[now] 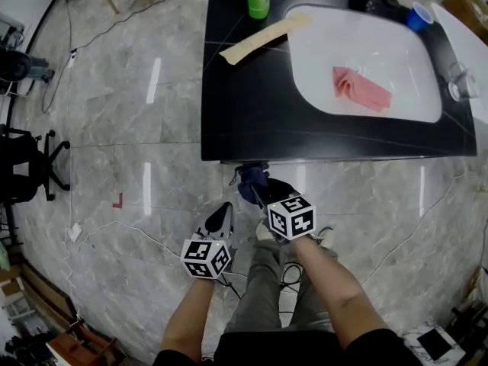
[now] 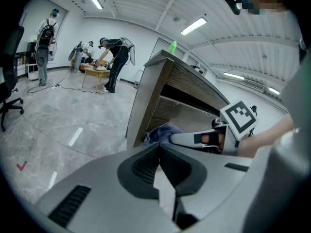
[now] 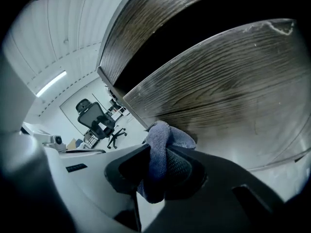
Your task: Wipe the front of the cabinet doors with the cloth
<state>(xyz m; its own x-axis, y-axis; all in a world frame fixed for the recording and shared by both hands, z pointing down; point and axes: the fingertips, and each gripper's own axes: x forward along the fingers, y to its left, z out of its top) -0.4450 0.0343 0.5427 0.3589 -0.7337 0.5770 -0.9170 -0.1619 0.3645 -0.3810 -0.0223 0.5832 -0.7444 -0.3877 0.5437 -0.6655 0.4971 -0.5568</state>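
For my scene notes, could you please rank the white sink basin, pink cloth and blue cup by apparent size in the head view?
1. white sink basin, by far the largest.
2. pink cloth, lying in the basin.
3. blue cup, the smallest.

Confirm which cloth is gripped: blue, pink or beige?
The blue cloth, clamped in the right gripper by the cabinet door. The pink cloth lies in the sink, the beige one on the countertop.
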